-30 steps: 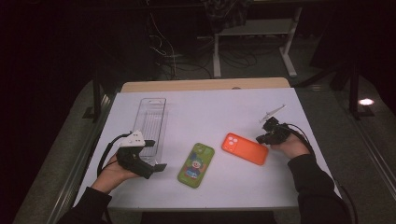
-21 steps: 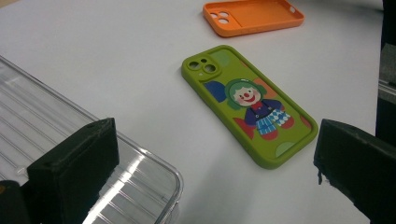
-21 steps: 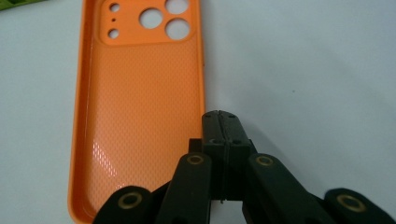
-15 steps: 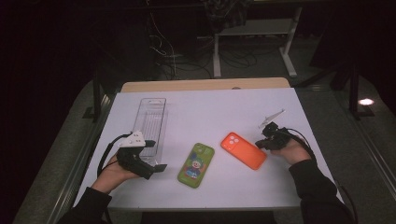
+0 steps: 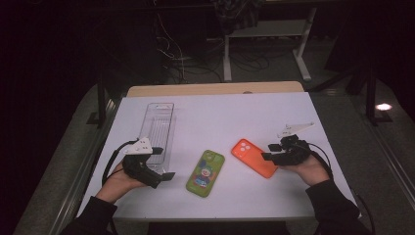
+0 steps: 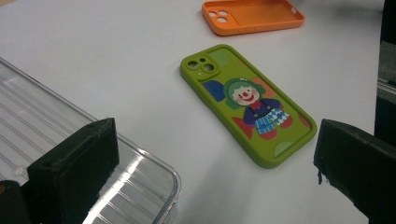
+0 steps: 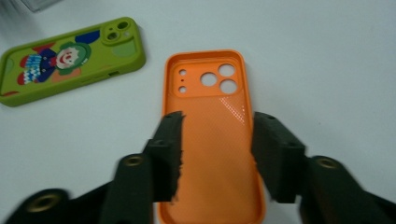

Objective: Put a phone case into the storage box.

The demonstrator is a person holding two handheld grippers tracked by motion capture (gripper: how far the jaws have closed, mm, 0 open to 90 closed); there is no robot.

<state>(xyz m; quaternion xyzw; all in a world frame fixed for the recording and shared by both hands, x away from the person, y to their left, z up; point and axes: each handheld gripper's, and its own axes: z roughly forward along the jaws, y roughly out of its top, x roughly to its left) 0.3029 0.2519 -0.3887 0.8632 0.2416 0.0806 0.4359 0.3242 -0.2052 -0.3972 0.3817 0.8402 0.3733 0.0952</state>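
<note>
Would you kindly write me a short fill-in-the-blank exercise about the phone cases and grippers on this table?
1. The phone case under the right gripper is coloured ____.
2. The green phone case bears a picture of a ____.
3. The orange phone case lies with its hollow inside facing ____.
4. Beside the left gripper lies a long clear plastic ____.

Missing words: orange; clown; up; tray

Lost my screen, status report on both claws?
Right claw opening over orange case, not gripping. Left claw open, idle near clear tray. Nothing blocking.
</note>
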